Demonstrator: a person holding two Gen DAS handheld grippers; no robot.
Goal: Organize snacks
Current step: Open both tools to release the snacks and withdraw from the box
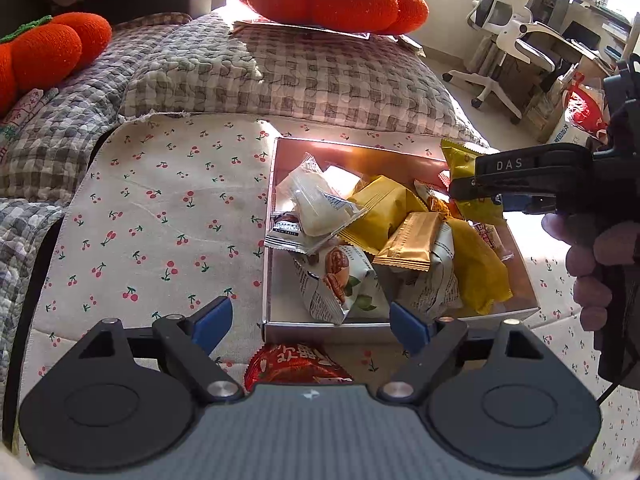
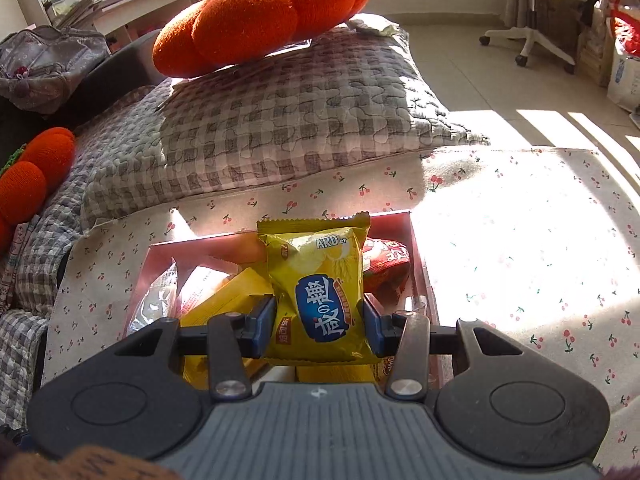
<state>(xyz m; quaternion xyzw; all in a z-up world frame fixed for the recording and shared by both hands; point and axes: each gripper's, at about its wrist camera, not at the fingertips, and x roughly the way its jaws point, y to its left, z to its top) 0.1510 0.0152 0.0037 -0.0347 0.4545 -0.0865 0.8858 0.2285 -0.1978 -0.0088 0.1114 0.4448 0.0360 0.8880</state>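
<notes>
A cherry-print cloth (image 1: 168, 216) covers the bed, keeping the shallow snack box (image 1: 267, 280) level. The right claw (image 2: 319, 320) pinches a yellow chip packet (image 2: 320, 280) above the box, likely for dropping in. The left claw (image 1: 310, 320) gapes empty over a red packet (image 1: 292, 364).

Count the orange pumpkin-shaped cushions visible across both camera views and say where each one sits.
2. One pumpkin cushion sits on top of the checked quilted pillow behind the snack box; the other cushion lies at the far left on the checked cover. More may lie out of view.
</notes>
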